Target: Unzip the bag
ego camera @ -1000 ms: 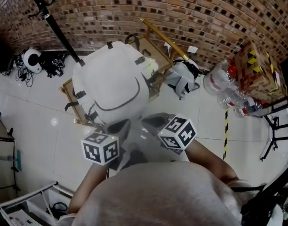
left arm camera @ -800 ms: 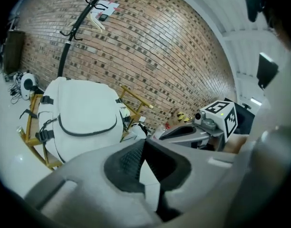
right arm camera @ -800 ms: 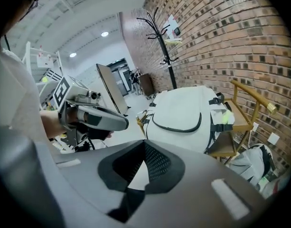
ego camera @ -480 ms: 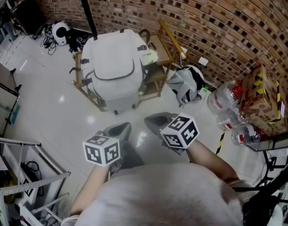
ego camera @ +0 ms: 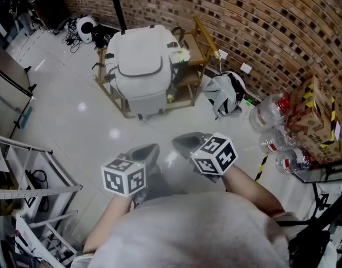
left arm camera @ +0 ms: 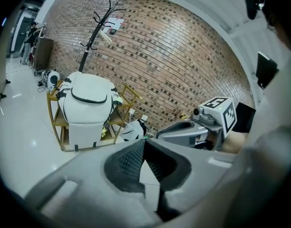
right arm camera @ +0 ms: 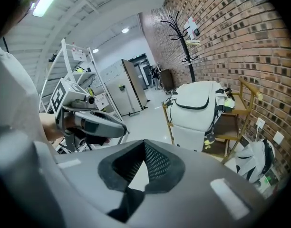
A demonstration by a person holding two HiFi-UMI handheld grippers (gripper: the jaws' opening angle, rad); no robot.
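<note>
Nearest us, our left tongs [ego camera: 151,149] and right tongs [ego camera: 184,140] are both pressed together, pinching nothing. Well beyond them the white bag [ego camera: 142,66] sits upright on a wooden rack [ego camera: 112,91] by the brick wall [ego camera: 260,21]. It looks zipped, its contents hidden.

I see the white backpack [ego camera: 142,66] upright on the wooden rack [ego camera: 194,88], front zip looks closed, well ahead of left gripper [ego camera: 144,152] and right gripper [ego camera: 188,142].
</note>
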